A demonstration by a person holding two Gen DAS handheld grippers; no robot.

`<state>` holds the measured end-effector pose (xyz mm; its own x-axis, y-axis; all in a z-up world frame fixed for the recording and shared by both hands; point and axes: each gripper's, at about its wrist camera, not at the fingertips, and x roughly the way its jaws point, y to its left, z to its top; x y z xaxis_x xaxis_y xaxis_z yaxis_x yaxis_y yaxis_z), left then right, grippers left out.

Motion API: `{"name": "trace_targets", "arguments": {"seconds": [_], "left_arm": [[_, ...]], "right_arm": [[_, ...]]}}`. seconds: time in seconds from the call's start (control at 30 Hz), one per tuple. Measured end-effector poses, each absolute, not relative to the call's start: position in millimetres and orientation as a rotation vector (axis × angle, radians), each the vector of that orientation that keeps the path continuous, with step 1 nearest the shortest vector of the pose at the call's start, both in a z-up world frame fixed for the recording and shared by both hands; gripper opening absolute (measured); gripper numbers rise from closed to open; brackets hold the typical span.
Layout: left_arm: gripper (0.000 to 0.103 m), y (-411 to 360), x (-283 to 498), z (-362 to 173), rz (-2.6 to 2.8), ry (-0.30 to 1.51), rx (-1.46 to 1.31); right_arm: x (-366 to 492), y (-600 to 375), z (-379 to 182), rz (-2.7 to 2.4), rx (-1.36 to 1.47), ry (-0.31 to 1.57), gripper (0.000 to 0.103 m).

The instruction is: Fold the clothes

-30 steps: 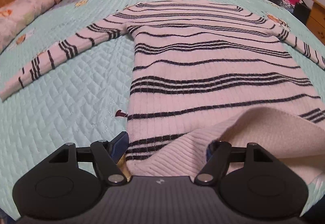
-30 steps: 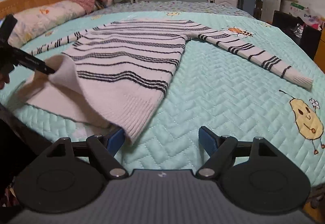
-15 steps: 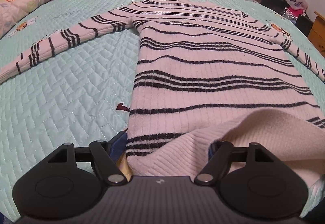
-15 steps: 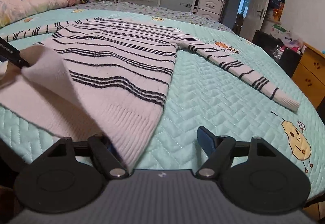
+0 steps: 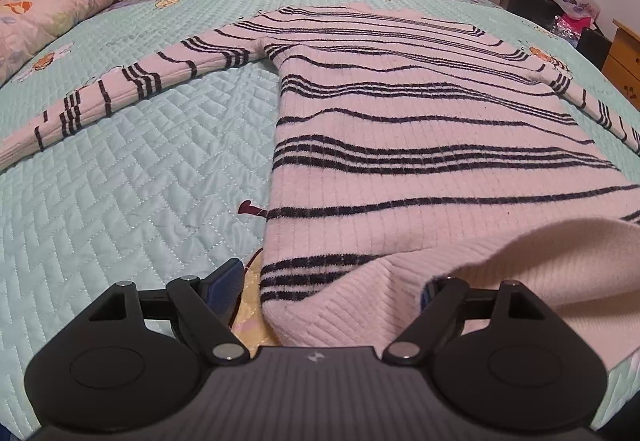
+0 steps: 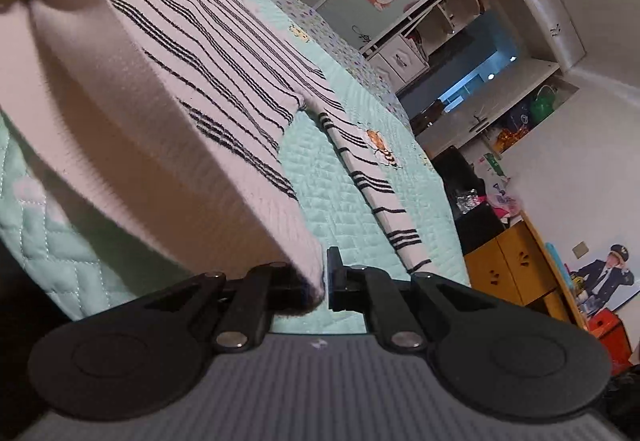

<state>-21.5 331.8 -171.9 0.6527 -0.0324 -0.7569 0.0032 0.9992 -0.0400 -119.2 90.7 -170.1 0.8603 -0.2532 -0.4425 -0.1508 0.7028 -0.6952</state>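
Lifting the pink black-striped knitted sweater by its hem: right gripper pinches one corner, left gripper gapes around the other; next, clamp left and carry hem toward collar.

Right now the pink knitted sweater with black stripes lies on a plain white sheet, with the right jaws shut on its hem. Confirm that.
Not quite. The pink knitted sweater with black stripes lies on a mint-green quilted bedspread, as the left wrist view shows. The right gripper does have its jaws shut on the hem.
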Motion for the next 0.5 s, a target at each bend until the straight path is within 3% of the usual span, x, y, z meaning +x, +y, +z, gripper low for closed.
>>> {"name": "trace_targets", "arguments": {"seconds": [0.2, 0.5], "left_arm": [[0.088, 337, -27, -170, -0.035, 0.859, -0.041], [0.088, 346, -73, -168, -0.053, 0.812, 0.01]], "right_arm": [[-113, 83, -176, -0.001, -0.643, 0.677, 0.008], [-101, 78, -178, 0.04, -0.519, 0.703, 0.009]]}}
